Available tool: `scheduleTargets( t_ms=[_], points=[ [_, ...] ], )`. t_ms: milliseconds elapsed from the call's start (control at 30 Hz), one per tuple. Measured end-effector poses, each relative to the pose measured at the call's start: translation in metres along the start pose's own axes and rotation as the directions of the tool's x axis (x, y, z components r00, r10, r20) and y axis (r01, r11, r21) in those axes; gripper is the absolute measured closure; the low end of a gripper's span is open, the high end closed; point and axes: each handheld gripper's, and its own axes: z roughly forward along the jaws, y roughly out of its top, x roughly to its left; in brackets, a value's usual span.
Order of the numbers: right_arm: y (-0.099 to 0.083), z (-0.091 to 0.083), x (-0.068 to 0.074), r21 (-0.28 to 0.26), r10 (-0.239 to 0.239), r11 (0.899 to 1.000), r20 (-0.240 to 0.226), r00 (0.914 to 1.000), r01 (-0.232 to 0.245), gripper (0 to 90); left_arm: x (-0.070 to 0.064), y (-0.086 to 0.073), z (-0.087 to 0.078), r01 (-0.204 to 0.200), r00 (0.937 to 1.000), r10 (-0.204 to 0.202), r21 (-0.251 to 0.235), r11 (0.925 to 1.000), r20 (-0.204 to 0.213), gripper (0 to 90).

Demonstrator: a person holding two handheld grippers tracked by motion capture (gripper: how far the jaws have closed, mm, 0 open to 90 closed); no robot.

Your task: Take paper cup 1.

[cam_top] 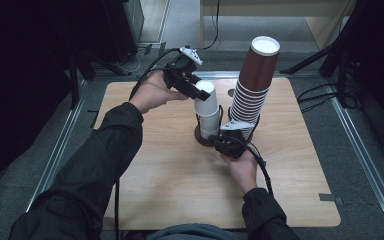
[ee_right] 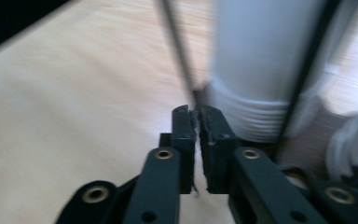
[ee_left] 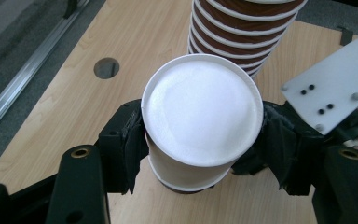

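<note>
White paper: the top white cup [cam_top: 206, 100], upside down, sits tilted on a short stack of white cups [cam_top: 210, 124] inside a black wire holder [cam_top: 203, 137] near the middle of the worktop [cam_top: 155, 170].
Left gripper [cam_top: 196, 91]: its jaws grasp the top white cup just under its upturned base, one jaw on each side, as the left gripper view shows [ee_left: 200, 109].
Right gripper [cam_top: 226, 142]: low at the foot of the holder; its jaws are clenched together, seemingly pinching a thin upright wire of the holder [ee_right: 177, 51], though blur leaves that uncertain.
Neighbour: a tall stack of brown cups [cam_top: 252, 85] leans just beside the white ones, toward the worktop's far edge.
Risk, sticking: nested cups may cling, so a lift could drag the lower cup or the holder up with it if the right gripper slips off.
Risk, crushing: thin paper walls may buckle under a hard squeeze.
Risk, toppling: a sideways pull could knock the brown stack over, since it stands so close.
</note>
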Motion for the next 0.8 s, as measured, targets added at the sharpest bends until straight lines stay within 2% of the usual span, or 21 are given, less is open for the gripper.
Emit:
scheduleTargets(
  t_ms=[33,67,100,133,233,300,367,467,500,567,667,733,800],
  points=[
    [0.0,-0.003,0.001,0.002,-0.03,1.0,-0.03,0.9991,0.03,83.8,-0.001,0.0,-0.002,-0.003,1.0,0.003,0.001,1.0,0.0,35.7],
    [-0.001,-0.006,0.004,0.012,-0.061,0.998,-0.027,0.9978,0.061,83.7,-0.002,-0.001,-0.004,-0.006,1.0,0.006,-0.003,1.0,-0.001,35.7],
    [0.0,-0.009,0.005,0.02,-0.074,0.997,-0.041,0.9964,0.075,83.7,-0.005,-0.002,-0.007,-0.01,1.0,0.01,-0.004,0.9999,0.002,35.7],
    [0.0,-0.013,0.005,0.012,-0.071,0.997,-0.086,0.9937,0.073,82.0,-0.006,-0.003,-0.009,-0.015,0.9999,0.015,-0.005,0.9999,0.002,35.7],
    [0.003,-0.022,0.009,0.009,-0.109,0.994,-0.126,0.986,0.111,77.6,-0.012,-0.008,-0.015,-0.016,0.9999,0.016,-0.009,0.9998,0.002,35.7],
    [0.005,-0.028,0.011,0.008,-0.154,0.988,-0.146,0.9771,0.157,73.6,-0.017,-0.012,-0.018,-0.02,0.9998,0.02,-0.005,0.9998,0.007,35.7],
    [0.005,-0.035,0.012,0.007,-0.178,0.983,-0.187,0.9663,0.182,66.8,-0.022,-0.015,-0.021,-0.025,0.9995,0.026,-0.008,0.9996,0.018,35.6],
    [0.003,-0.042,0.012,0.004,-0.177,0.983,-0.267,0.9472,0.185,61.7,-0.029,-0.02,-0.025,-0.038,0.9988,0.038,-0.019,0.9991,0.031,35.6],
    [0.002,-0.042,0.013,0.007,-0.176,0.983,-0.277,0.9446,0.185,60.9,-0.031,-0.021,-0.026,-0.046,0.9985,0.047,-0.017,0.9988,0.028,35.6],
    [0.002,-0.042,0.014,0.02,-0.174,0.982,-0.314,0.9333,0.19,58.0,-0.035,-0.024,-0.028,-0.056,0.9981,0.056,-0.008,0.9984,0.026,35.6],
    [0.002,-0.043,0.019,0.036,-0.209,0.972,-0.338,0.9177,0.234,55.2,-0.04,-0.028,-0.032,-0.055,0.9981,0.055,-0.02,0.9983,0.029,35.6],
    [0.002,-0.044,0.022,0.024,-0.239,0.964,-0.349,0.9061,0.263,52.4,-0.043,-0.033,-0.035,-0.05,0.9982,0.051,-0.022,0.9985,0.033,35.6],
    [0.004,-0.047,0.024,0.023,-0.244,0.963,-0.357,0.9015,0.27,48.9,-0.047,-0.038,-0.036,-0.047,0.9982,0.048,-0.016,0.9988,0.038,35.6]
  ],
)
